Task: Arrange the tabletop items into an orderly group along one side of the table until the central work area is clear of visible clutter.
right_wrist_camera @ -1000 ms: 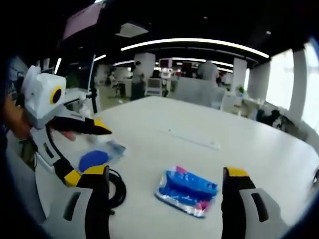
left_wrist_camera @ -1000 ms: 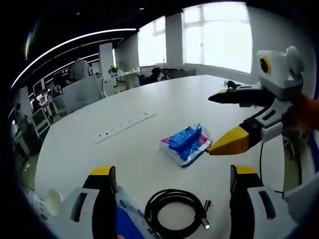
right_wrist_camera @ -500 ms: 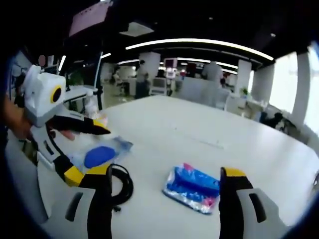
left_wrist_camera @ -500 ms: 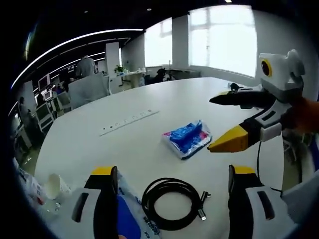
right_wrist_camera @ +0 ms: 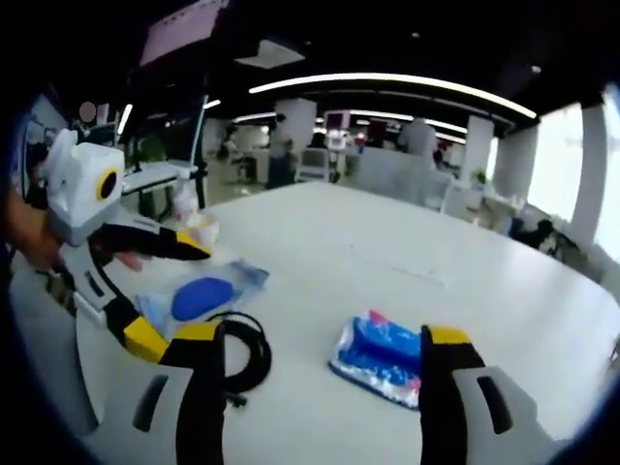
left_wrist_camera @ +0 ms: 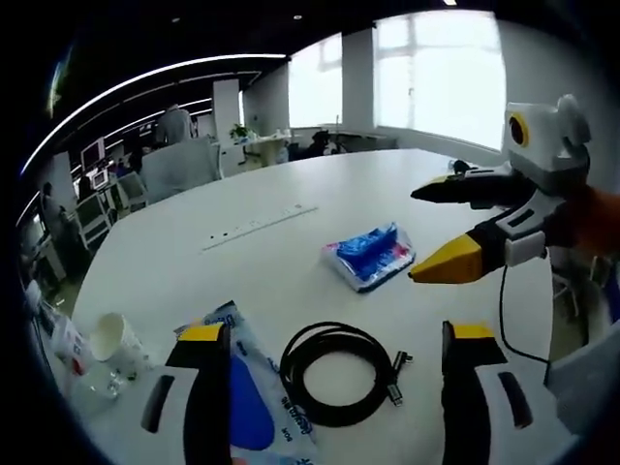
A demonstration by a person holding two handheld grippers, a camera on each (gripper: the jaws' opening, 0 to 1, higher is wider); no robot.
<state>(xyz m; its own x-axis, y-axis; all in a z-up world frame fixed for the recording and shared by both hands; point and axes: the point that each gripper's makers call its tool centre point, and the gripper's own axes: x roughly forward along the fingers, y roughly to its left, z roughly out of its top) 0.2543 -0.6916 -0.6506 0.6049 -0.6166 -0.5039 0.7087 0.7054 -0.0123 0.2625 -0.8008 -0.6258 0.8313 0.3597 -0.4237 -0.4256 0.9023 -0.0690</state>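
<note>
on the white table (left_wrist_camera: 291,184), a blue-and-pink plastic packet (left_wrist_camera: 370,256) lies near the middle, a coiled black cable (left_wrist_camera: 334,373) lies nearer, and just beside the coil is a clear pouch with a blue item inside (left_wrist_camera: 247,407). a white paper cup (left_wrist_camera: 108,336) stands near the table edge; its contents cannot be told. the left gripper (left_wrist_camera: 329,354) and right gripper (right_wrist_camera: 315,339) both hover above the table with jaws spread, grasping nothing.

— Position of coiled cable (left_wrist_camera: 336,373) on table (left_wrist_camera: 291,262)?
— Between the jaws in left gripper view; flat pouch (left_wrist_camera: 247,397) just left of it, paper cup (left_wrist_camera: 108,336) further left near table edge.
— Beyond the cable?
— Tissue pack (left_wrist_camera: 370,257) toward table centre, power strip (left_wrist_camera: 257,226) further back and left. In right gripper view, pouch (right_wrist_camera: 201,293) behind cable (right_wrist_camera: 244,356), pack (right_wrist_camera: 383,356) to the right.
</note>
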